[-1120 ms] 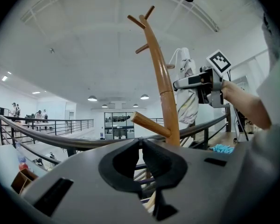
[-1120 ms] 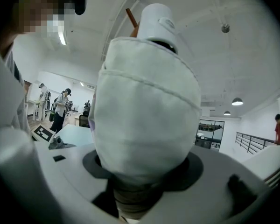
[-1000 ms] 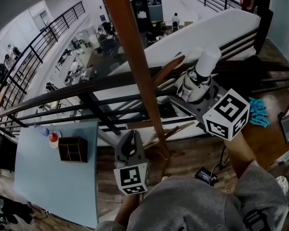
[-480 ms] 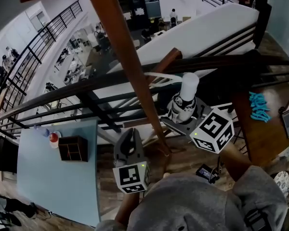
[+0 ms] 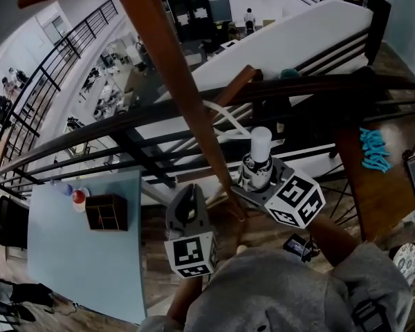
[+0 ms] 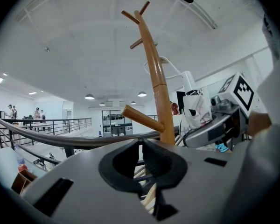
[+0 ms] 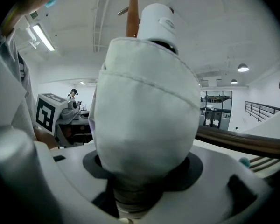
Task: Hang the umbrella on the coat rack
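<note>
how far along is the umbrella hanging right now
Done: the folded umbrella is gripped in the right tongs, up beside the coat rack. In hand: its white loop sits near a peg; hooked or not, I cannot tell. Left: release it to hang.

A mezzanine in an open-plan office: dark metal balcony railing (image 5: 111,126) overlooks cluttered work desks (image 5: 114,81) far below (people (image 5: 249,16) about).

Pale blue worktop (image 5: 76,268) at lower left, bearing a dark compartmented box (image 5: 106,212) with a small red-topped item (image 5: 77,197) just beside. Dark railing (image 5: 124,126) across the middle. Teal bundle (image 5: 375,151) at right.
</note>
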Tool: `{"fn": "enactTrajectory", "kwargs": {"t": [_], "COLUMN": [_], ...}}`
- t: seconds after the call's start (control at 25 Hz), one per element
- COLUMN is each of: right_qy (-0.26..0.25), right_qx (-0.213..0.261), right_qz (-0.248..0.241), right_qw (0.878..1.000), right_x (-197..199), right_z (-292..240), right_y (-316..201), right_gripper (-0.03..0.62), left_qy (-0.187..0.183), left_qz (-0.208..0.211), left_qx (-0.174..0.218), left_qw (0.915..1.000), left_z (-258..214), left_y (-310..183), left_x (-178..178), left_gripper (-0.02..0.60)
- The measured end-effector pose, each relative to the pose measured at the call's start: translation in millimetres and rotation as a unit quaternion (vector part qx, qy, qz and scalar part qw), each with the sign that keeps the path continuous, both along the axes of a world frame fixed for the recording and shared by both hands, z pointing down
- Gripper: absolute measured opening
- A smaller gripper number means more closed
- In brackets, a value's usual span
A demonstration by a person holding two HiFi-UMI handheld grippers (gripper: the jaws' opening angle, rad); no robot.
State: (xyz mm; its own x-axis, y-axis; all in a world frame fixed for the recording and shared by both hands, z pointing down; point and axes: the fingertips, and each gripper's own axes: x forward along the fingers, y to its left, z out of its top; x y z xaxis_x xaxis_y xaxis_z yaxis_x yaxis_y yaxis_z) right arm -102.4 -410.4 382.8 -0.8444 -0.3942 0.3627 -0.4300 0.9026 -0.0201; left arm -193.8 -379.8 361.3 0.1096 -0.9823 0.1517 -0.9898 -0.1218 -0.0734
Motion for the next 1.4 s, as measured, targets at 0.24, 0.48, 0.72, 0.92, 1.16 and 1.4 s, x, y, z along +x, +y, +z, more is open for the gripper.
{"fn": "enactTrajectory", "kwargs": {"t": [0.24,0.48,0.72,0.92,1.16,1.4], "right_qy": [0.009,0.028,0.043,0.046,0.058,0.052], "right_qx": [-0.028,-0.040,-0.031,-0.027,-0.001,0.002], "right_qz": [0.001,0.013,0.016,0.010,-0.001,-0.008], "right_qw": [1.000,0.999,0.998,0.999,0.998,0.999], "right_x": [-2,-1,-3,-6,-13,-19], "right_z": [28,53,66,71,84,89], "right_y": [4,1,2,2,2,1], "right_gripper": [0.270,0.270,0.270,0.271,0.272,0.272], "left_qy": [-0.003,-0.002,-0.003,0.000,0.000,0.001], "left_qz": [0.005,0.008,0.012,0.011,0.010,0.007], "left_qx": [-0.004,-0.008,-0.005,-0.012,-0.012,-0.012], "left_qw": [1.0000,0.9999,0.9999,0.9999,0.9999,0.9999], "left_z": [4,7,9,10,13,14], "left_y": [-1,-2,-2,-2,-2,-1], "left_x": [4,8,13,16,17,17], "left_gripper": [0.034,0.033,0.033,0.034,0.033,0.034]}}
